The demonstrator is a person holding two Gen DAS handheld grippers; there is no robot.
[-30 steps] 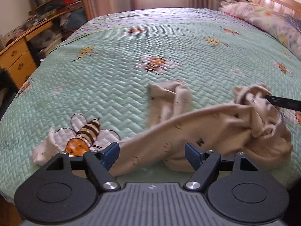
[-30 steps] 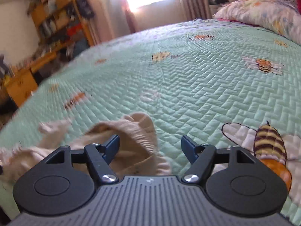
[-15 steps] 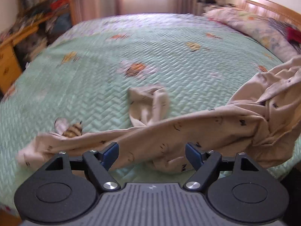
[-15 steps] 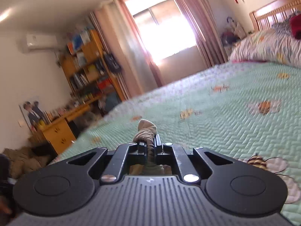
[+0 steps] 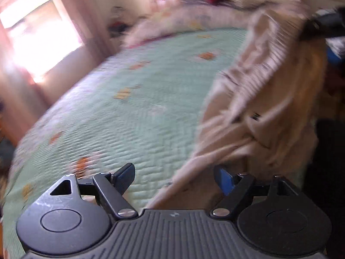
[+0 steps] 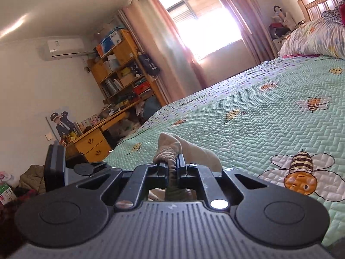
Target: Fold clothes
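Right claw (image 6: 171,168) clenched on a bunched fold of the beige garment (image 6: 172,149), cloth rising above the pads and hanging below them; jaws having just closed onto it. Left claw (image 5: 174,178) released, blue-padded fingers (image 5: 224,178) spread wide, a strip of the beige garment (image 5: 269,99) passing between them without pad contact. Garment lifted at the right of the left wrist view, draped down toward the near edge of the bed; a dark tool tip (image 5: 323,27) at its top corner, much blurred. Bed covered by a mint-green quilted spread (image 6: 248,129) with a zigzag stitch and printed bees, one large bee (image 6: 300,172) just right of the right claw. Patterned pillow (image 6: 312,38) and wooden headboard (image 6: 319,0) at the far right. Bright window (image 6: 207,19) with pink curtains (image 6: 179,49) beyond the bed. Wooden bookshelf (image 6: 120,71), crowded with boxes and books, against the left wall, above a wooden desk with drawers (image 6: 92,142). White air conditioner (image 6: 62,47) high on the wall. Left wrist view heavily motion-blurred throughout.
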